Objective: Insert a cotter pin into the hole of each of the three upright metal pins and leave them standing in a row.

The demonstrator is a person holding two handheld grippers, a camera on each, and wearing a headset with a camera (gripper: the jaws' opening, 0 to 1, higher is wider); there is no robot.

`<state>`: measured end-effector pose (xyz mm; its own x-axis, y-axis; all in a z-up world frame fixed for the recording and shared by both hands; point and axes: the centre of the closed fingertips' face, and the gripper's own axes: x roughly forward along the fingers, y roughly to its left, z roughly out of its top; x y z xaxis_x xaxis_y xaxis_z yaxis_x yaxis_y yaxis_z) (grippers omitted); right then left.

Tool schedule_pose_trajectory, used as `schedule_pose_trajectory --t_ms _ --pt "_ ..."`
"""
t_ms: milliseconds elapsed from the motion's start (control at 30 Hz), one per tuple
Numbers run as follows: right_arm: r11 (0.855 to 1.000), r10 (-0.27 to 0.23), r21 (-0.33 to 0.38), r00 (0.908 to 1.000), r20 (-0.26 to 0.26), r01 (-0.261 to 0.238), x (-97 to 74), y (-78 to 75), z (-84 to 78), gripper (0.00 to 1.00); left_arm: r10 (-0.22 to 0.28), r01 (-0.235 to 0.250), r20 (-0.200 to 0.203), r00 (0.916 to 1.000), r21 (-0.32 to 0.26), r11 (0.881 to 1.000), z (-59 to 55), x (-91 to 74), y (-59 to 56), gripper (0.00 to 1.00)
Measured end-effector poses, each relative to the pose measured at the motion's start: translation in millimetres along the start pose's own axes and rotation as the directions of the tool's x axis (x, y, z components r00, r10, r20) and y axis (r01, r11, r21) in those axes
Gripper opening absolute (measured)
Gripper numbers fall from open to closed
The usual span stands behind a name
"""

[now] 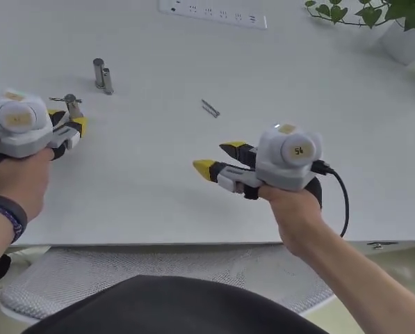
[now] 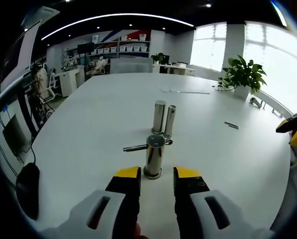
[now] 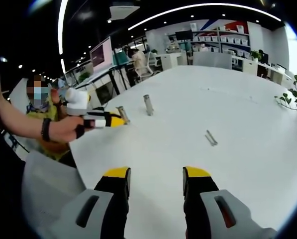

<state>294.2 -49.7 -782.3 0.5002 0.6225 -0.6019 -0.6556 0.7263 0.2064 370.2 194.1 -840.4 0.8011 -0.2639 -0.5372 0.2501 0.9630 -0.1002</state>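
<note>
Jaws spread on both: left gripper (image 2: pixel 157 173) lets the metal pin (image 2: pixel 154 152) stand, right gripper (image 3: pixel 156 173) faces loose cotter pins (image 3: pixel 211 138).

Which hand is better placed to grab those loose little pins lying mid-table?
The right gripper: open, pointing toward the loose cotter pins nearby. The left gripper is at a metal pin already fitted.
</note>
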Motion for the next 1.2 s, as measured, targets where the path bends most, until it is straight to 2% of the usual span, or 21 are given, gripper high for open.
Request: schedule_pose_trajectory --t_ms 167,667,1133,1200 --pt "1.0 -0.005 0.012 0.9999 0.009 0.004 0.4 -2.7 1.1 0.45 0.008 -0.008 0.001 1.0 -0.002 1.0 -2.2 -10.1 3.9 0.24" --pt "1.0 0.003 0.016 0.9999 0.015 -0.004 1.4 -1.4 -2.6 0.45 0.0 0.0 0.006 1.0 0.02 1.0 -2.2 -44.1 4.9 0.24" --pt "1.0 0.015 0.021 0.9998 0.009 -0.015 0.0 2.8 -7.1 0.45 -0.031 0.031 0.012 0.9994 0.058 0.998 0.2 -73.3 1.1 0.26" --pt "1.0 0.017 0.019 0.9998 0.006 -0.017 0.4 3.4 -8.1 0.45 -0.048 0.047 0.017 0.9987 0.063 0.997 2.0 -77.6 -2.8 0.27"
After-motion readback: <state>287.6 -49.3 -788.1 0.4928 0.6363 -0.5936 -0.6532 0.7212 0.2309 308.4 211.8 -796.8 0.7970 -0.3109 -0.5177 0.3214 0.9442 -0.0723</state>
